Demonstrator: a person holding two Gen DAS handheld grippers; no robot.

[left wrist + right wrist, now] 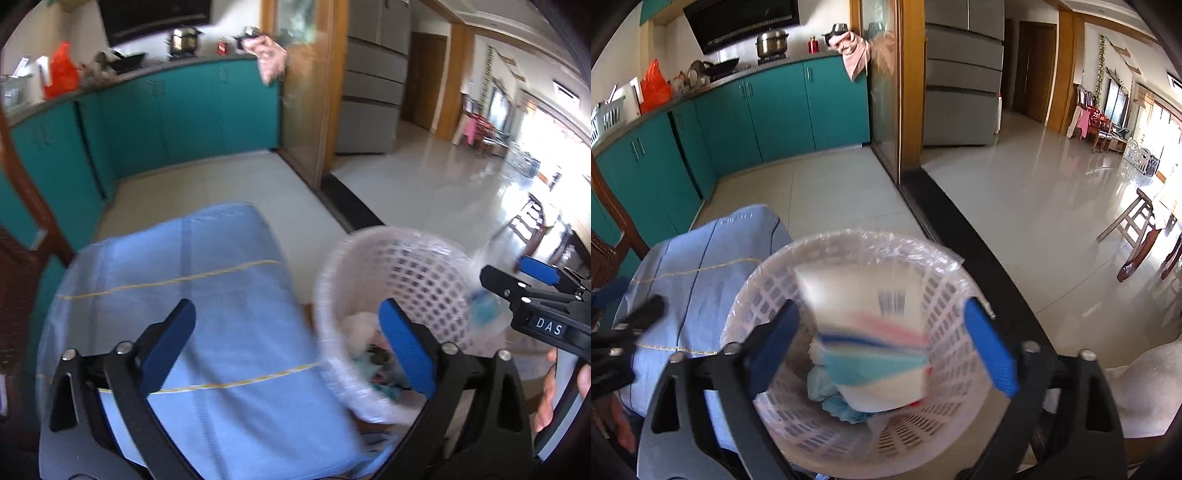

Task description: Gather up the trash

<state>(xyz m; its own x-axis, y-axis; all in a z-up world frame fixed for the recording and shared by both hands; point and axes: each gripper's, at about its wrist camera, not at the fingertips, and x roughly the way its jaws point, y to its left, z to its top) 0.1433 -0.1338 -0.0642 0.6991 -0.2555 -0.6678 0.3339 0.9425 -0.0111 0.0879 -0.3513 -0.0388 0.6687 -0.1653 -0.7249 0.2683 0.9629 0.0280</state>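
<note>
A white lattice trash basket [945, 295] lined with clear plastic stands on the floor; it also shows in the left wrist view [417, 280]. My right gripper [886, 339] is open right above it. A white carton with blue and pink stripes and a barcode [871, 332] is blurred between the open fingers, inside the basket's mouth, above blue crumpled trash [834, 402]. My left gripper [288, 339] is open and empty, over the edge of a light blue cloth-covered surface [207, 295], just left of the basket. The right gripper [517, 284] shows at the right of the left wrist view.
Teal kitchen cabinets [738, 110] run along the left and back, with pots and an orange bag [655, 86] on the counter. A wooden door frame [908, 85] and dark threshold [960, 229] lie beyond the basket. A wooden stool [1141, 236] stands on the tiled floor at right.
</note>
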